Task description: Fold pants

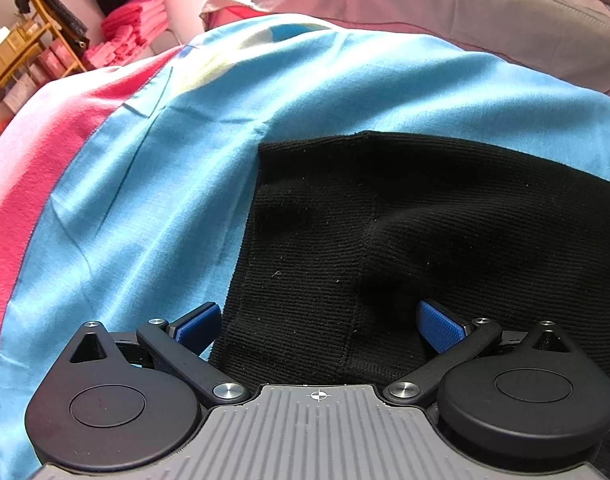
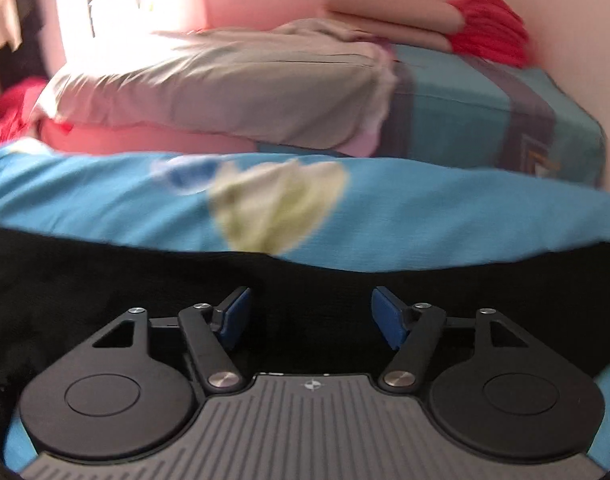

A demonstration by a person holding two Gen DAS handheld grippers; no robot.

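Blue bedsheet [image 1: 313, 92] bears black pants [image 1: 445, 216]; jaws spread.

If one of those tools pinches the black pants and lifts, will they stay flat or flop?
Probably flop: the black pants are ribbed knit, already buckled into a soft ridge. They look light and should drape. Pushed, they'd likely bunch on the blue sheet rather than slide neatly.

Left gripper [image 1: 319, 322]: jaws spread wide, blue pads [image 1: 441, 326] angled outward, held low and level. Right gripper [image 2: 311, 314]: jaws likewise parted, pads [image 2: 389, 316] clear of one another, nothing clamped between them.
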